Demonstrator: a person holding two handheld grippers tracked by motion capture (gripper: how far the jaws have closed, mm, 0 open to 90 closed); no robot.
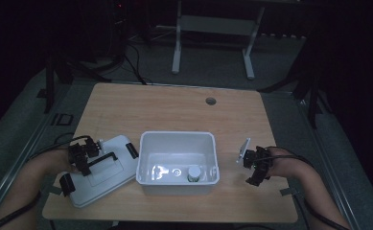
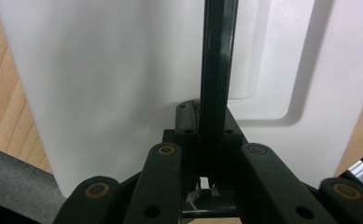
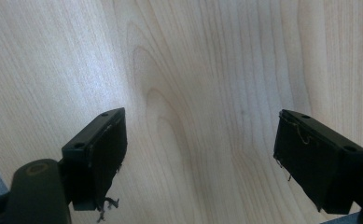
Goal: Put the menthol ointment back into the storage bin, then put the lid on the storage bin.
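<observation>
Left claw: at the lower left of the high view, clamped on the black handle of the white lid; in the left gripper view the bar runs straight up between the closed jaws.
Lid: lies flat on the counter, tilted in the frame, just beside the left wall of the white bin, with black latches at its ends.
Bin: open, lower centre of the high view, holding a small white-capped jar and some small clear items (too dim to name).
Right claw: at the lower right of the high view, jaws wide apart with nothing between them, only bare wood beneath in the right gripper view.
Likely step: lifting the lid by its handle to bring it over the bin.
Risk, swing: the handle looks hinged, so the lid could pivot and hang crooked once raised.
Risk, collision: a hanging edge could catch the bin's rim and shove the bin, since the right claw is not steadying it.
Risk, slip: the bar is thin and smooth, and a fast lift could let it slide out of the pads.
</observation>
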